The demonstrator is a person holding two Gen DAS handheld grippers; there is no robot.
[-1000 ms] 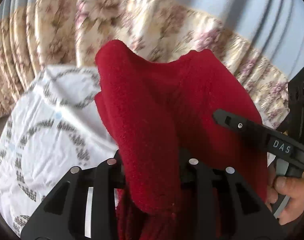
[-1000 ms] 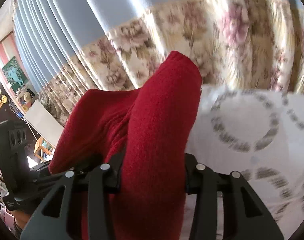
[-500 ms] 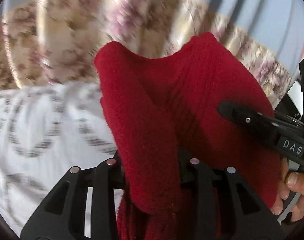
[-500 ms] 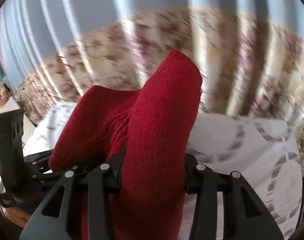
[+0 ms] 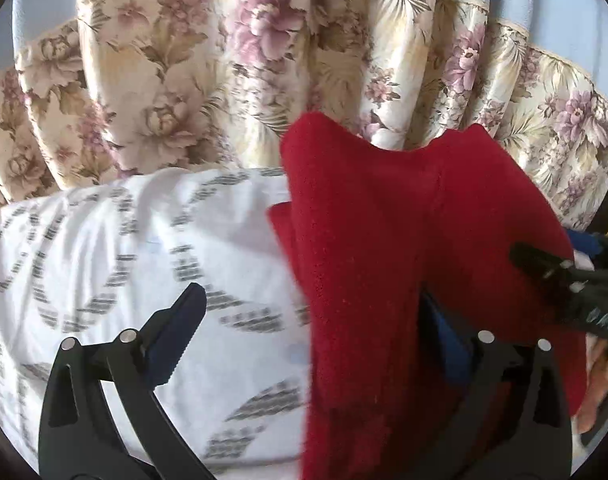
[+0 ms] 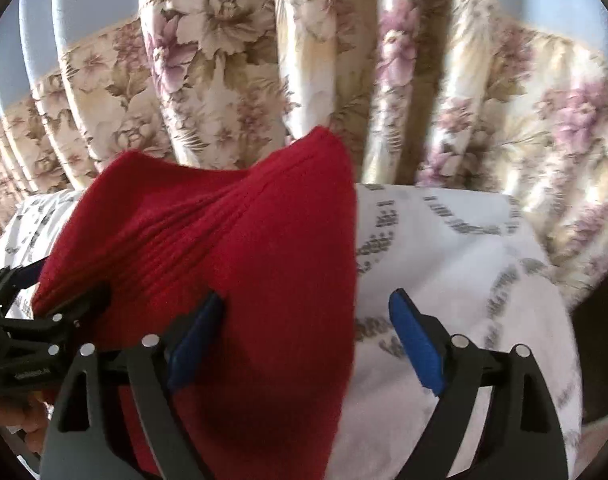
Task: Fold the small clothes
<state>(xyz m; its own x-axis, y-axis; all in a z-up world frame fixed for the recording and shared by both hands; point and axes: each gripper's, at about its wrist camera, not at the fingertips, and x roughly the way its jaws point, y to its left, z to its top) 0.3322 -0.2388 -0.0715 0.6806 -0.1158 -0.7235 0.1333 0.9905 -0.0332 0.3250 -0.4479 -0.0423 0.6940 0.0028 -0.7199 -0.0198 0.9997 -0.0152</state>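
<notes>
A red knit garment (image 5: pixel 383 240) hangs bunched between my two grippers over the white bed sheet (image 5: pixel 124 240). My left gripper (image 5: pixel 309 294) has its jaws opening wide. The cloth leans on its right finger, while the left blue pad (image 5: pixel 180 340) stands clear of it. My right gripper (image 6: pixel 305 296) is opening too. There the red garment (image 6: pixel 244 240) rests against the left pad (image 6: pixel 196 340), and the right pad (image 6: pixel 415 344) is bare. Each view shows the other gripper's black fingers (image 5: pixel 551 272) (image 6: pixel 76 308) at the cloth's far side.
A floral curtain (image 5: pixel 224 60) with a pale blue top hangs right behind the bed. The sheet (image 6: pixel 463 260) has a grey ring pattern and ends at the right, next to a dark gap. A person's hand (image 5: pixel 599 392) holds the right gripper's handle.
Both grippers were shut on the red garment and now stand wide apart, the cloth loose between their fingers. Both have swung across and down toward the sheet by the curtain.
</notes>
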